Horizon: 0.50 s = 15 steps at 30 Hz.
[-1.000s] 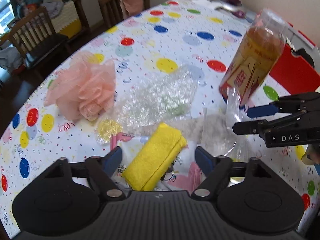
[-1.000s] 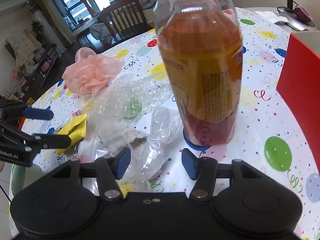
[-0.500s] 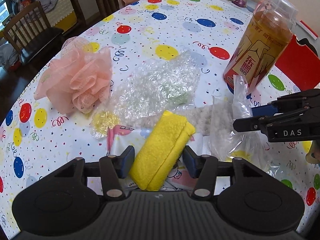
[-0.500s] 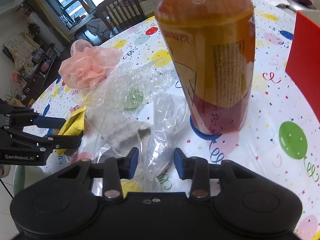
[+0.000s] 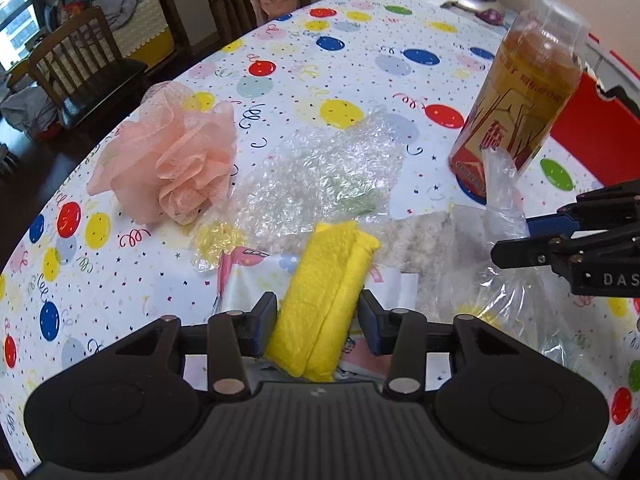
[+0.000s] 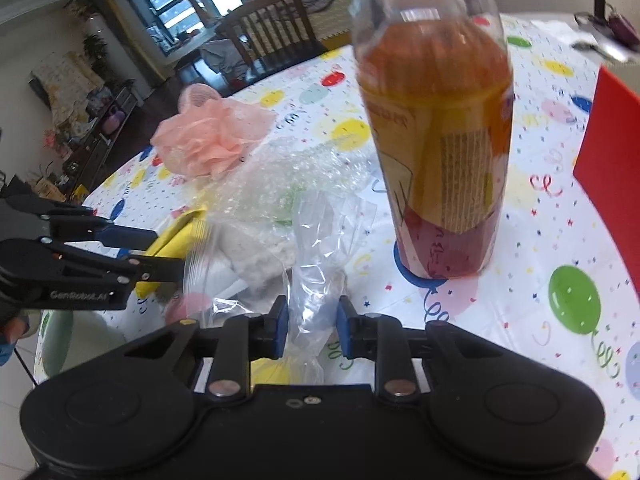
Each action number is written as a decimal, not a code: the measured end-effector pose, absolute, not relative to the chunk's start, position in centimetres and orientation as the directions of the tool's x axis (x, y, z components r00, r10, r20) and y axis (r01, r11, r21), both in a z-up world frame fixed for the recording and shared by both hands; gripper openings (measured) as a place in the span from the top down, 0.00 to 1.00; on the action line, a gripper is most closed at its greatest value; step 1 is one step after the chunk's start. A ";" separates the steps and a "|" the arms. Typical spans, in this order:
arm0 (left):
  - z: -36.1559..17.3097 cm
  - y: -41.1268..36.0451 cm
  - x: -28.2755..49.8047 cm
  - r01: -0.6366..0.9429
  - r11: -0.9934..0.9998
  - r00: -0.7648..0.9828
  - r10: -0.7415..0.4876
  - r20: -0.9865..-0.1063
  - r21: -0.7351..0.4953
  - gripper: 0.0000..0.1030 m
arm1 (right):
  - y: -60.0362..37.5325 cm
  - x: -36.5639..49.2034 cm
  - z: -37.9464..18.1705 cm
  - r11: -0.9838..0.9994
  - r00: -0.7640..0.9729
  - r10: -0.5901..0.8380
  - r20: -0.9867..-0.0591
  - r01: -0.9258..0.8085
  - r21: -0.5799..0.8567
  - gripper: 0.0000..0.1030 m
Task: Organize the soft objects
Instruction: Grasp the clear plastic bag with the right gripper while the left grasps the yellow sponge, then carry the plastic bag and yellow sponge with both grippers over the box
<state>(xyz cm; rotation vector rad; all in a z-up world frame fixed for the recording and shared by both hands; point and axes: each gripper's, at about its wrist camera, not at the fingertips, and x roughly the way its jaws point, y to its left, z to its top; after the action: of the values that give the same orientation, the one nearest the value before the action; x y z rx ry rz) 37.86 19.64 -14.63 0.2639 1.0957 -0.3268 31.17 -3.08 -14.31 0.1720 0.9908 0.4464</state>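
Note:
My left gripper is shut on a folded yellow cloth, which lies on a printed plastic bag; it also shows in the right wrist view. My right gripper is shut on the bunched top of a clear plastic bag that holds a grey-white fuzzy cloth. That bag and cloth also show in the left wrist view. A pink mesh bath pouf lies at the left. A sheet of bubble wrap lies in the middle.
A tall bottle of amber drink stands just behind my right gripper. A red box is at the right. The balloon-print tablecloth covers the round table. Wooden chairs stand beyond its far edge.
My left gripper has closed from wide open onto the yellow cloth. My right gripper has closed onto the top of the clear bag and lifted it a little.

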 end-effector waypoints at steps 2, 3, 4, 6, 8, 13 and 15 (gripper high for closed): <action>-14.4 19.6 37.5 0.382 0.923 0.425 -0.133 -0.896 0.044 0.59 | -3.2 30.8 -13.7 0.892 0.473 0.446 -0.760 -0.302 0.336 0.77; -14.4 19.6 37.4 0.376 0.926 0.425 -0.131 -0.896 0.043 0.60 | -3.4 30.5 -13.4 0.891 0.475 0.448 -0.757 -0.308 0.334 0.78; -14.5 19.6 37.2 0.370 0.928 0.426 -0.130 -0.895 0.041 0.60 | -3.6 30.3 -13.1 0.889 0.478 0.451 -0.754 -0.314 0.333 0.78; -14.3 19.6 37.0 0.354 0.934 0.436 -0.131 -0.891 0.036 0.61 | -4.0 30.0 -12.7 0.887 0.481 0.457 -0.748 -0.316 0.338 0.78; -13.8 19.8 36.7 0.327 0.945 0.448 -0.144 -0.883 0.012 0.61 | -4.5 29.6 -12.2 0.885 0.483 0.460 -0.745 -0.316 0.342 0.78; -12.4 19.8 35.5 0.287 0.958 0.481 -0.161 -0.862 -0.019 0.66 | -5.8 28.4 -10.6 0.874 0.473 0.478 -0.740 -0.336 0.350 0.78; -12.0 19.7 34.9 0.271 0.962 0.492 -0.170 -0.854 -0.035 0.78 | -6.6 27.9 -9.7 0.871 0.472 0.483 -0.737 -0.341 0.352 0.78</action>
<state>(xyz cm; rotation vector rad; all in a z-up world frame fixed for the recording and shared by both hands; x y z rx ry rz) 34.88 19.73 -12.00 0.1087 1.0227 -0.2681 27.86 -6.57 -9.72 0.1644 0.9536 0.5073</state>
